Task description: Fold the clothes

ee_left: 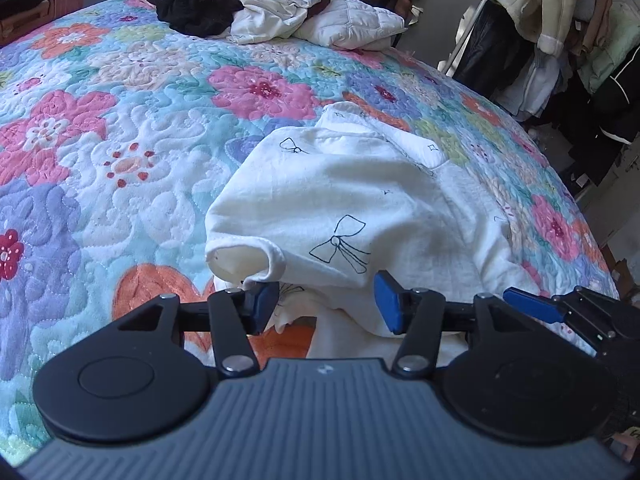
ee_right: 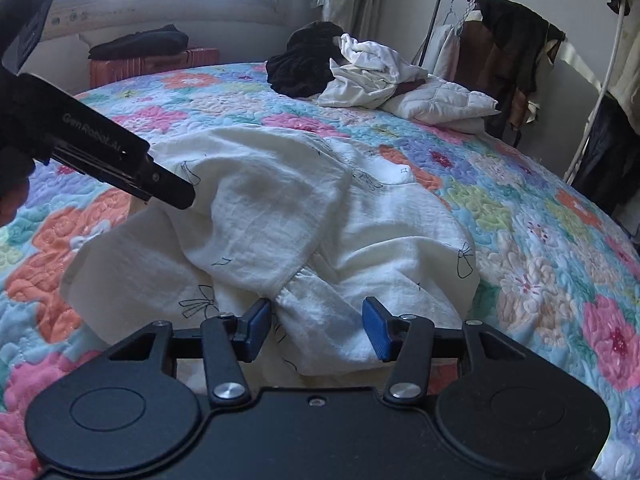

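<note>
A white garment (ee_left: 360, 200) printed with black bows lies bunched on the flowered quilt (ee_left: 120, 160). My left gripper (ee_left: 326, 304) stands open at its near edge. A folded sleeve cuff (ee_left: 244, 258) rests by the left pad and cloth lies between the jaws. In the right wrist view the garment (ee_right: 260, 208) spreads ahead, and its gathered sleeve end (ee_right: 320, 320) lies between the jaws of my right gripper (ee_right: 316, 328), which is open with the pads not pressing. The left gripper's black housing (ee_right: 100, 140) reaches in from the upper left over the cloth.
A heap of black and white clothes (ee_right: 344, 64) and a quilted white pillow (ee_right: 440, 104) sit at the bed's far side. A clothes rack (ee_right: 500, 40) with hanging garments stands to the right. A reddish case (ee_right: 152, 64) with dark cloth on top sits below the window.
</note>
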Demonstrator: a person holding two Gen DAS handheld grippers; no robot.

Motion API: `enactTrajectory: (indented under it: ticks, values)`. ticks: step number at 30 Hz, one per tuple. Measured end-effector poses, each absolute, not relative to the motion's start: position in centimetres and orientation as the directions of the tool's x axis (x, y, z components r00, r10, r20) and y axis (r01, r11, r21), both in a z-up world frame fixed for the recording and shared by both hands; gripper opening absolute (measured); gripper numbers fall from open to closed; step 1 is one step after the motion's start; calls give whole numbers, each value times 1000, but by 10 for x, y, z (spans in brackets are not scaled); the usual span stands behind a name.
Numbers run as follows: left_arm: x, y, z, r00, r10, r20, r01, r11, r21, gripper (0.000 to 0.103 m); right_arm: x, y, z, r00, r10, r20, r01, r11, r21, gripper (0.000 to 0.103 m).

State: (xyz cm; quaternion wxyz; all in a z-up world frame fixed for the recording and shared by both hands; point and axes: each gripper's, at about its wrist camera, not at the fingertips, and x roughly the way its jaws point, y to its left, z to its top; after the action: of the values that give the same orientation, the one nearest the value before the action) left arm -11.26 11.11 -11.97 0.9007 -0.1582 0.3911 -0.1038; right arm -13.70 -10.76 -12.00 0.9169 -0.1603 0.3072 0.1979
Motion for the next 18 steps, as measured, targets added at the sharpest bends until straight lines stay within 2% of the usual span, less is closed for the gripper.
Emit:
enactTrajectory:
  ticks: [1,3,5,7,11,15,18]
  values:
    - [-113,111,-119,673,-318,-668,64,925,-375,52,-136,-110,-118,734,276,-620,-460,874,-156,10]
    - [-117,112,-115,685,-332,-648,79,918,-388,52,-139,-117,-108,760,300,-577,-435,894,-108,5]
    - [-123,111,-108,712,-353,-607,113,911,-397,51,-143,-125,-96,777,341,-530,-421,906,-34,4]
    - [-130,110,-98,750,-375,-545,162,903,-399,51,-143,-139,-87,771,414,-485,-414,903,113,4]
    - [-140,102,-90,758,-408,-509,242,900,-362,52,-141,-158,-79,756,504,-417,-392,859,328,4]
    - [-142,95,-98,724,-446,-526,241,878,-413,52,-138,-165,-80,735,567,-371,-397,805,441,4]
    - [-147,85,-97,747,-397,-534,259,913,-316,52,-143,-162,-78,723,591,-358,-428,790,438,4]
